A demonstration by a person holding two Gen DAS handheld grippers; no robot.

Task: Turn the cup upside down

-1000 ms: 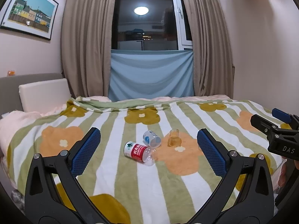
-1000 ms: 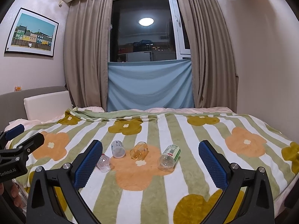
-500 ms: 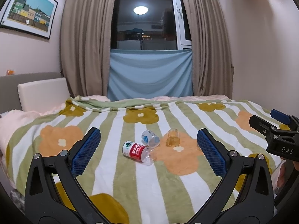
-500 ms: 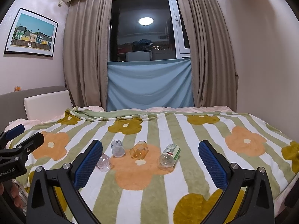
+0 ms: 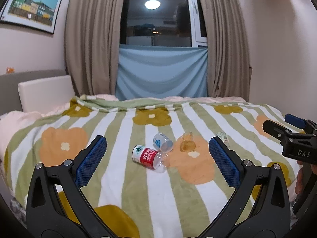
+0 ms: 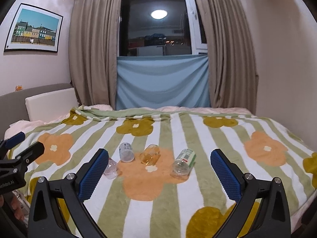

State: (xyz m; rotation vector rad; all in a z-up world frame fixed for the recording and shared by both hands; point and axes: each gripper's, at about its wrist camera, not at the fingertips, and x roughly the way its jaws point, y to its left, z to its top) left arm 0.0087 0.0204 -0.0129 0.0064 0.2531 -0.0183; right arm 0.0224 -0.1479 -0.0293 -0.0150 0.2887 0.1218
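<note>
A small clear amber cup [image 5: 187,142] lies on its side on the flowered bedspread, its mouth toward me; it also shows in the right wrist view [image 6: 150,154]. My left gripper [image 5: 158,160] is open and empty, held above the near part of the bed, short of the cup. My right gripper [image 6: 159,170] is open and empty, also short of the cup. Each gripper shows at the edge of the other's view: the right gripper body [image 5: 291,138] and the left gripper body [image 6: 17,158].
A red-labelled bottle [image 5: 149,158], a blue-labelled cup or bottle [image 5: 162,141] and a green-labelled bottle [image 6: 183,163] lie on their sides around the amber cup. A white pillow [image 5: 43,91] stands at the left. Curtains and a window are behind the bed.
Both views have shifted only slightly; the left gripper has edged a little forward and up. The objects on the bed have not moved.
</note>
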